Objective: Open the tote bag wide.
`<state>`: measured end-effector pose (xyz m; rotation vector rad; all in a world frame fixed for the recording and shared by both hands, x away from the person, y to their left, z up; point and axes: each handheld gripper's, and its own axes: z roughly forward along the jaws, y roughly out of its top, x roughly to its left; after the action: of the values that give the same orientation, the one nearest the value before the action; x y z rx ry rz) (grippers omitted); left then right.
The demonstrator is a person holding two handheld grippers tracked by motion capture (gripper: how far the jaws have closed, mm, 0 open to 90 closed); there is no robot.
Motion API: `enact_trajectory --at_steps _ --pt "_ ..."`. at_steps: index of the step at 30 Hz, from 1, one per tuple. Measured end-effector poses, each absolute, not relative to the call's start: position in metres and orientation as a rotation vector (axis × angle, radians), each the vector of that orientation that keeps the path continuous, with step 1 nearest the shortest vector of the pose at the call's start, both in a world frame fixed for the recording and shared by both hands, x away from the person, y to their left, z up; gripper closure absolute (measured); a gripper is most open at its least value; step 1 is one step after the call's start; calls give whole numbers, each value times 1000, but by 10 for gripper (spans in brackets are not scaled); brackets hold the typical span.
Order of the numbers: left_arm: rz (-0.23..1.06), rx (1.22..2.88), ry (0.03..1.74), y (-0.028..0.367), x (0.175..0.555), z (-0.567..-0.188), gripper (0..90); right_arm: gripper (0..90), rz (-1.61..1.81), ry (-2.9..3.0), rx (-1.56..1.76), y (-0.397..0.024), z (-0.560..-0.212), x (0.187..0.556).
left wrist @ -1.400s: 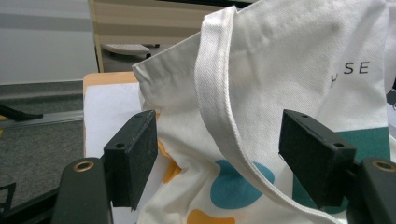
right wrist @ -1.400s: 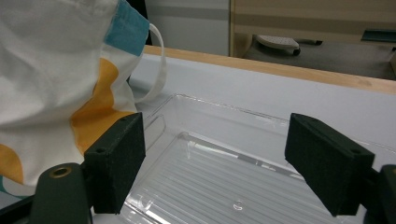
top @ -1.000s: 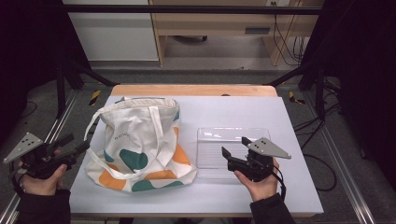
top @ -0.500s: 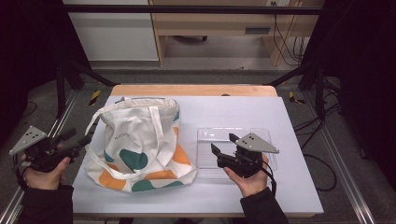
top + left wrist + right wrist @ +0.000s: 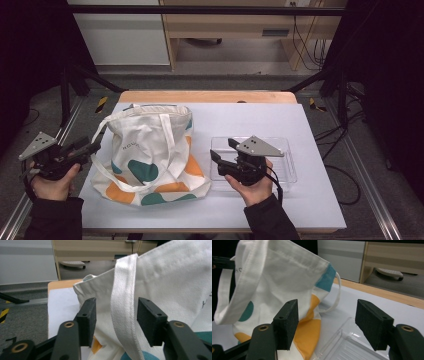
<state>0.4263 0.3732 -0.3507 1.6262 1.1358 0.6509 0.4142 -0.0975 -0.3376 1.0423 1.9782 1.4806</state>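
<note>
Dim workroom with a pale table at centre

The table (image 5: 320, 200) has a wooden far edge; grey floor (image 5: 225, 82) lies beyond it. A white cabinet (image 5: 120, 37) stands at upper left, a wooden shelf unit (image 5: 235, 27) at upper centre, cables (image 5: 305, 45) at upper right.

Your table (image 5: 300, 200) carries a pale grey top with a wooden far edge. On it lie a cream tote bag (image 5: 150, 150) at left and a clear plastic tray (image 5: 285, 167) beside it, apart.
</note>
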Motion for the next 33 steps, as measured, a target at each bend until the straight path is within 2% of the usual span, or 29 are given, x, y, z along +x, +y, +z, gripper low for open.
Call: enact_trajectory --at_steps 7,10,16,19,33 --pt "638 1664 1131 369 426 -355 671 383 1539 2008 1012 -71 -331 420" --pt "642 1669 1132 367 426 -355 689 392 1556 2016 995 -64 -328 421" --pt "641 1686 1135 365 425 -356 781 404 1594 2046 962 -43 -320 423" --pt "635 1692 1133 364 424 -357 836 374 1621 2037 938 -30 -315 425" --pt "622 1702 1120 360 423 -361 867 350 1679 2034 911 -2 -305 429"
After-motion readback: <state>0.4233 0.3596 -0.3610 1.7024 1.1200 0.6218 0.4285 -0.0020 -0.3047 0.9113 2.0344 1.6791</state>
